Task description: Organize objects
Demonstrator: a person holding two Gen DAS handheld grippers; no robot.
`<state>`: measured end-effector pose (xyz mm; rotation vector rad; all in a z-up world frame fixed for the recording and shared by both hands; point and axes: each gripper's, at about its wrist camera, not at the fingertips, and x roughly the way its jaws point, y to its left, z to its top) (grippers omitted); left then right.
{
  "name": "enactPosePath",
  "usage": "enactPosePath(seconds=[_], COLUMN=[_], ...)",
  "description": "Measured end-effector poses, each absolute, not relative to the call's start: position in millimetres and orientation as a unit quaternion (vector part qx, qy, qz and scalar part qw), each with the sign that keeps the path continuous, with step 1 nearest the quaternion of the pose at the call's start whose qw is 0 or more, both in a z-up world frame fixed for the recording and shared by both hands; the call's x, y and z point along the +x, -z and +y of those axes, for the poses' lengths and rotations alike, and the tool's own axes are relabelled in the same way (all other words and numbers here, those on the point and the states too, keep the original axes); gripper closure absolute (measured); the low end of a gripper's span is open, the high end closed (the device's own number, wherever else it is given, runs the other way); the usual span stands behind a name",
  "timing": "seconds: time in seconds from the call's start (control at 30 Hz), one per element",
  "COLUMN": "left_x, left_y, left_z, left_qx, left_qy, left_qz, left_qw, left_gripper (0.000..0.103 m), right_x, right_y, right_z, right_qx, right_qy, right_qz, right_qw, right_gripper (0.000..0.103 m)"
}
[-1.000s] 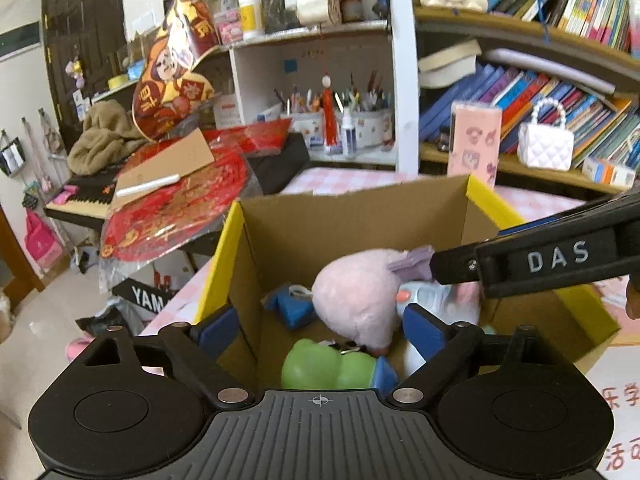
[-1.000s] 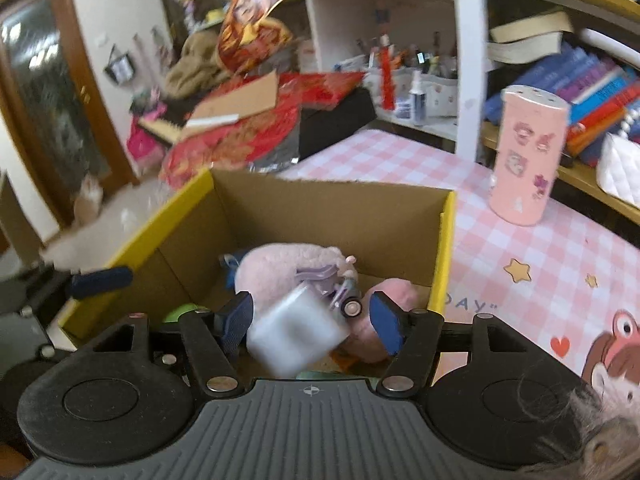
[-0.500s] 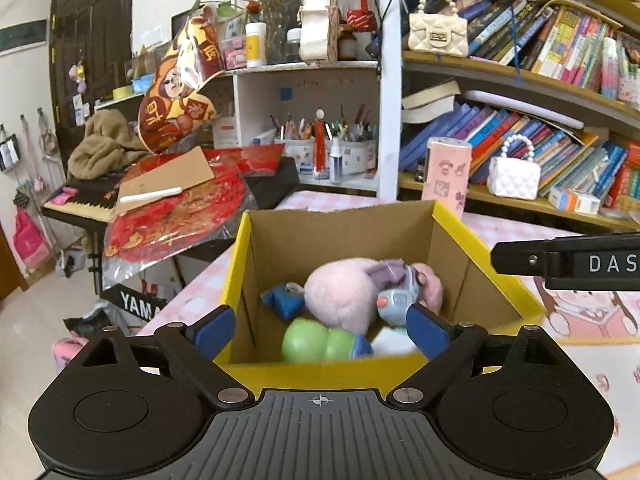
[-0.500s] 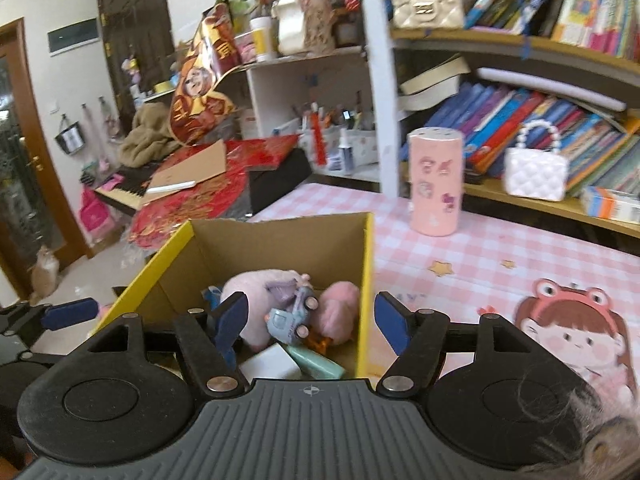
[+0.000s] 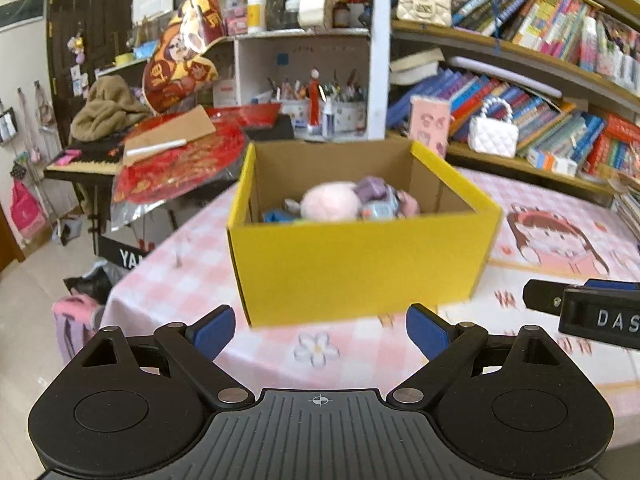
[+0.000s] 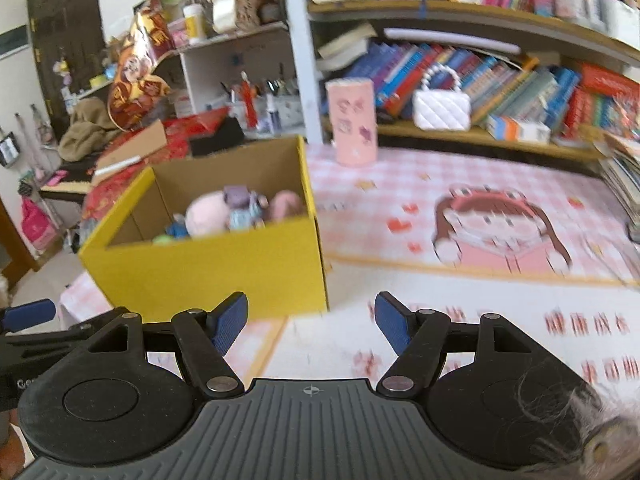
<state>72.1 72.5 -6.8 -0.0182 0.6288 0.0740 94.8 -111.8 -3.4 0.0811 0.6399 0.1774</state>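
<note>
Sitting on the pink checked tablecloth (image 5: 188, 276) is a yellow cardboard box (image 5: 360, 264), open at the top, with toys heaped inside. A round pink plush toy (image 5: 330, 202) lies near the middle of the heap, a small purple and pale blue toy (image 5: 376, 200) leans against its right side, and a second pink plush (image 6: 286, 206) lies beyond that, by the box's right wall. Something blue (image 5: 276, 216) and something green (image 6: 162, 239) show low on the left side of the pile; what they are cannot be told.

Both grippers hang in front of the box, short of its near wall. The left gripper (image 5: 320, 330) has its blue pads (image 5: 212, 330) spread wide apart with only tablecloth between them. The right gripper (image 6: 312, 324) is off the box's front right corner, its jaws apart and holding nothing.

Behind the box a pink cylinder with cartoon stickers (image 6: 354, 122) stands upright on the cloth, close to the bookshelf (image 6: 480, 140). A white quilted handbag with a bead handle (image 6: 440, 108) sits on the lower shelf in front of a row of books. To the right of the box the cloth shows a large cartoon girl print (image 6: 500, 228). Left of the table, a keyboard is piled with red paper decorations (image 5: 180, 164).
</note>
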Motion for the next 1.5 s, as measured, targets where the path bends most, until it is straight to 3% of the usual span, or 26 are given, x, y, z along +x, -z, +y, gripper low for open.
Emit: enactPosePath(seconds=[0.87,1.5], left_x=[42,44], left_y=[13,9], left_z=[-15,-28], left_qx=[0.046,0.058], left_qy=[0.071,0.069], left_qz=[0.306,0.302], left_qw=[0.948,0.949], left_gripper=[0.008,0.008], right_x=[11,10], right_y=[23,18], right_z=[-182,-186], right_qx=[0.064,0.054], right_qy=[0.116,0.117], right_qz=[0.322,0.316], right_qw=[0.938,0.940], right_gripper=[0.017,0.012])
